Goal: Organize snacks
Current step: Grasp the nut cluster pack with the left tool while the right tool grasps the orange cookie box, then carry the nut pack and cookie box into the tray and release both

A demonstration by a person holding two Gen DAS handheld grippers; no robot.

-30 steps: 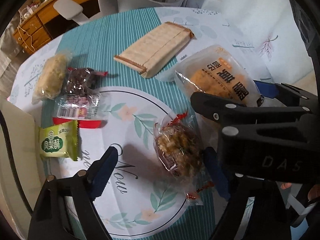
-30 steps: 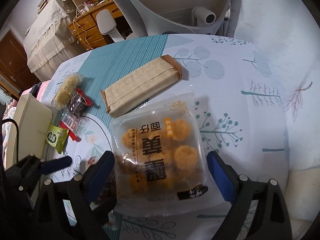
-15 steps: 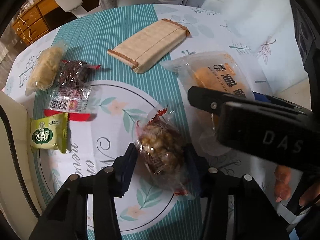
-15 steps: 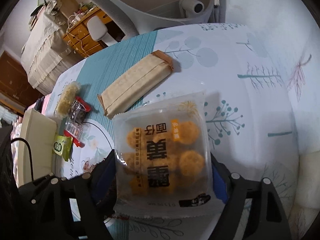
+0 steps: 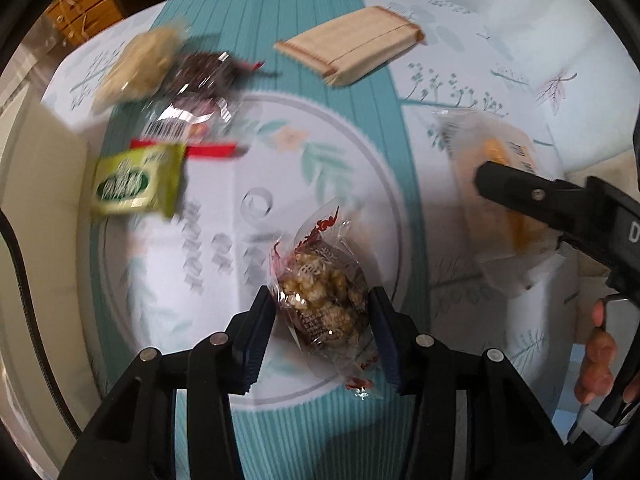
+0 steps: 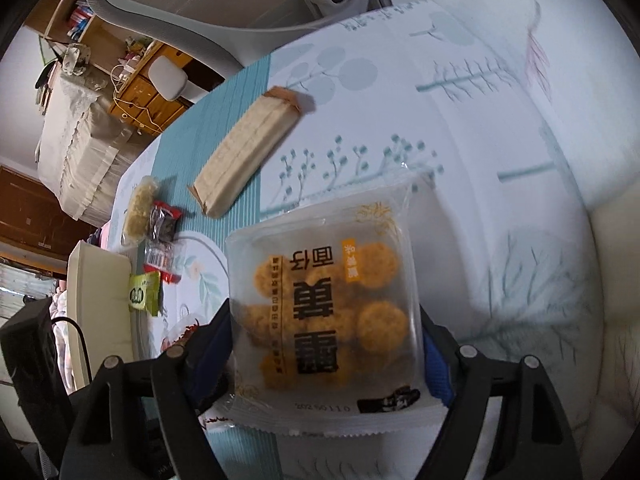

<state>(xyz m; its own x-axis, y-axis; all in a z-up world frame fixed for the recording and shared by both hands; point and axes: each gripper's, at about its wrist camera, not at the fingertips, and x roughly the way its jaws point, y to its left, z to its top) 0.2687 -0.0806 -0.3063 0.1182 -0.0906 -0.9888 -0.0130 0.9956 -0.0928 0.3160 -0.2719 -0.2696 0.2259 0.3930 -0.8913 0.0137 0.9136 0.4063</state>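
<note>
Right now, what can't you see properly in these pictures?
- Green snack pack: left wrist view, motion blur smears its label.
- Cracker tray pack: left wrist view, the right gripper covers part.
- Nutty snack bag: right wrist view, mostly hidden behind a finger; left gripper clamps it.

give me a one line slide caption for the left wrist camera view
Left gripper clamped on a clear-wrapped puffed snack above the floral tablecloth, other snacks lying beyond.
</note>
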